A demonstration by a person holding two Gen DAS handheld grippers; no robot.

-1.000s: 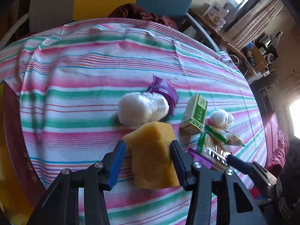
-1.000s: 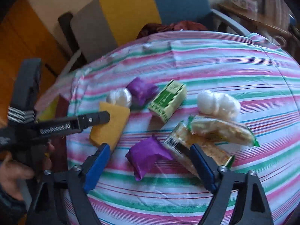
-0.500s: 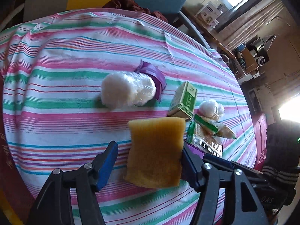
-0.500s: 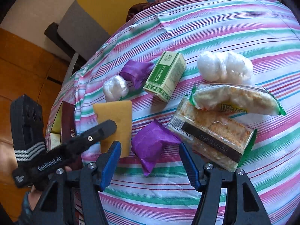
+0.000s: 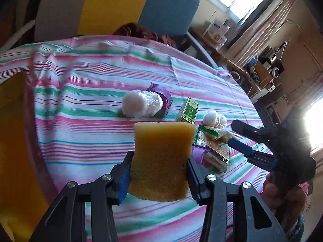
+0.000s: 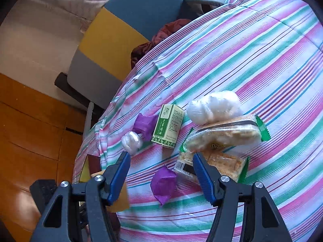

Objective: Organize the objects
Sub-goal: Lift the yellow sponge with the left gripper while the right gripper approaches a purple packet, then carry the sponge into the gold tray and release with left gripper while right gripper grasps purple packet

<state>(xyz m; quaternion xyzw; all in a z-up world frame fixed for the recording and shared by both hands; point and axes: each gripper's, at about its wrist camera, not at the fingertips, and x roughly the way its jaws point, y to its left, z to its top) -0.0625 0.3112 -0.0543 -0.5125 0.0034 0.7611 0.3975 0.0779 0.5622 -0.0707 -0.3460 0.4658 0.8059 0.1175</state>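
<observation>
My left gripper (image 5: 158, 161) is shut on a yellow sponge (image 5: 161, 157) and holds it above the striped tablecloth (image 5: 80, 100). My right gripper (image 6: 160, 165) is open and hovers over a purple packet (image 6: 163, 183). Around it lie a green box (image 6: 168, 126), two cracker packs (image 6: 224, 135), a large white wrapped bundle (image 6: 214, 106), a small white bundle (image 6: 132, 140) and a second purple packet (image 6: 144, 124). The sponge's corner (image 6: 121, 199) shows at the lower left of the right wrist view.
A chair with grey, yellow and blue panels (image 6: 113, 38) stands behind the table, with dark red cloth (image 6: 161, 34) on it. The table edge drops to a wooden floor (image 6: 30, 121) on the left. Shelves and clutter (image 5: 262, 70) stand at the far right.
My left gripper has lifted the sponge off the cloth and drawn it back. My right gripper has moved in over the purple packet, still open.
</observation>
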